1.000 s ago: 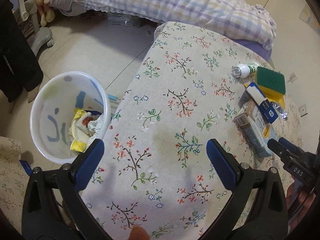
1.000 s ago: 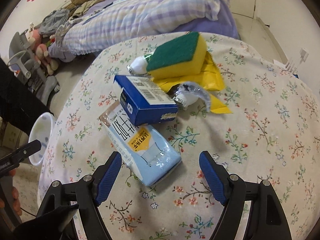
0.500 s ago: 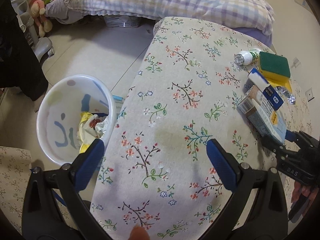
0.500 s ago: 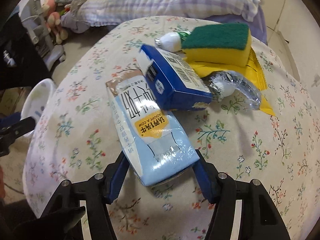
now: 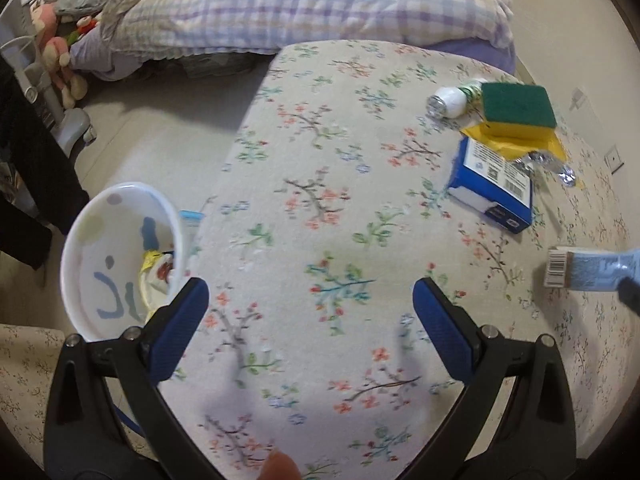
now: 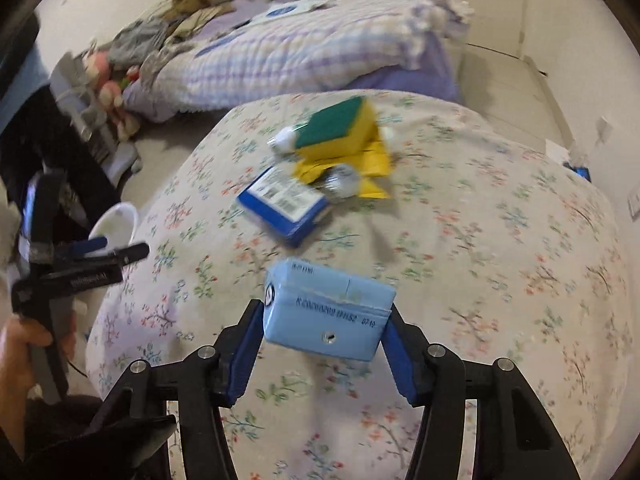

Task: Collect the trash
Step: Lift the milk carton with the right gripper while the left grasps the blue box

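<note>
My right gripper is shut on a light blue milk carton and holds it above the floral table; the carton also shows at the right edge of the left wrist view. My left gripper is open and empty over the table's near left part. A white trash bin with wrappers inside stands on the floor left of the table. On the table lie a dark blue box, a green-yellow sponge, a yellow wrapper, crumpled foil and a small white bottle.
A bed with a checked quilt stands beyond the table. Soft toys and a grey stand are at the far left on the floor. The bin also shows in the right wrist view, beside the left gripper.
My right gripper closed on the milk carton and lifted it off the table. The left gripper stayed open and shifted slightly over the table.
</note>
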